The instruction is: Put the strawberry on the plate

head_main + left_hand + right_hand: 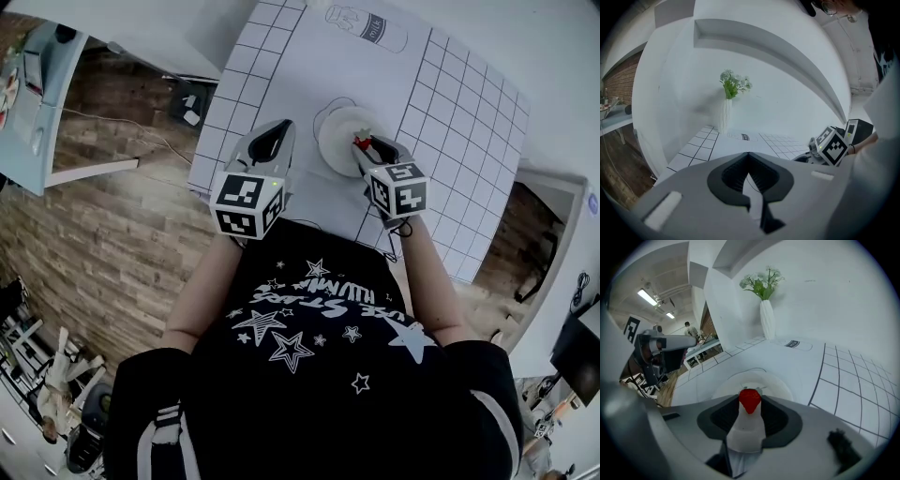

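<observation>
Where the right gripper [750, 406] is seen along its own jaws, they stand narrowly apart and are clamped on a small red strawberry [750, 399], pinched at the very tips. The fruit is held over the near part of a round white plate [774, 382]; contact between fruit and plate cannot be determined. In the head view the same strawberry [360, 142] sits at the right-hand edge of the plate [336, 131], with the right gripper [366, 147] reaching in from that side.

The left gripper [748, 161] has its jaws fully together, with nothing between them. In the head view it [278, 131] is held to the left of the plate, apart from it, above the white gridded table mat [281, 56]. Its black-and-white marker cube [248, 202] faces the camera.

A line drawing of a milk bottle [367, 25] is printed on the far part of the mat. A tall white ribbed vase [767, 319] holding green stems with white flowers [761, 283] stands at the back of the table against the white wall. The person wears a black T-shirt with white stars [309, 337].
</observation>
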Motion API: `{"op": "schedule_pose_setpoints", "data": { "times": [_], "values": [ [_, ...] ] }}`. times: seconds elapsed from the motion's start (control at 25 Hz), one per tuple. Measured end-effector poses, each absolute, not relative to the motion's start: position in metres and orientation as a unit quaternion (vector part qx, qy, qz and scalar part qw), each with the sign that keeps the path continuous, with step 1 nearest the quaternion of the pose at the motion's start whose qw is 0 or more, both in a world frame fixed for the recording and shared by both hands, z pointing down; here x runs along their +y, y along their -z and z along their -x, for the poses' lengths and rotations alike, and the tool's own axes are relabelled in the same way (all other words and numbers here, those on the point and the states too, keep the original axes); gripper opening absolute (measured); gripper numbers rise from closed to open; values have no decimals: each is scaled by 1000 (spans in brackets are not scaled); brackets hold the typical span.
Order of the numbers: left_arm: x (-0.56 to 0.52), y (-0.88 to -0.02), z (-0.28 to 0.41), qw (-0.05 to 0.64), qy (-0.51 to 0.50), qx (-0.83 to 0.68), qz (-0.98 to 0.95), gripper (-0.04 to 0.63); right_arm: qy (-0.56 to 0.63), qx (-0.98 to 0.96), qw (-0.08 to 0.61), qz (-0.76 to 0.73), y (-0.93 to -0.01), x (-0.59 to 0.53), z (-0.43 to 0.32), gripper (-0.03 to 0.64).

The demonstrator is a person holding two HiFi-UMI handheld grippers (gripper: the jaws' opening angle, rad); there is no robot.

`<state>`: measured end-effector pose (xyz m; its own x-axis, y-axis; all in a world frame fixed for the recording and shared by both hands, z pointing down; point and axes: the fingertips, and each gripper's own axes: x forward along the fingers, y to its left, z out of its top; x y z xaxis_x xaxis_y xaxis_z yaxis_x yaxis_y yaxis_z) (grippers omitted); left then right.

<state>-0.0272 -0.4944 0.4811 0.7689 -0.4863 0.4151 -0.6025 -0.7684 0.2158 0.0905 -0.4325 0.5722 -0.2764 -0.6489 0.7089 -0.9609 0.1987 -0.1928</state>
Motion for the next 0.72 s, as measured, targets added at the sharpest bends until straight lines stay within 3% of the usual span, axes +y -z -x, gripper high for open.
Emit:
{"op": "schedule_pose_setpoints", "data": {
  "times": [0.72],
  "values": [
    [-478,-461,22,150,-172,-304,-925,9,-302,-751,234,-539,-551,-412,-98,166]
  ]
}}
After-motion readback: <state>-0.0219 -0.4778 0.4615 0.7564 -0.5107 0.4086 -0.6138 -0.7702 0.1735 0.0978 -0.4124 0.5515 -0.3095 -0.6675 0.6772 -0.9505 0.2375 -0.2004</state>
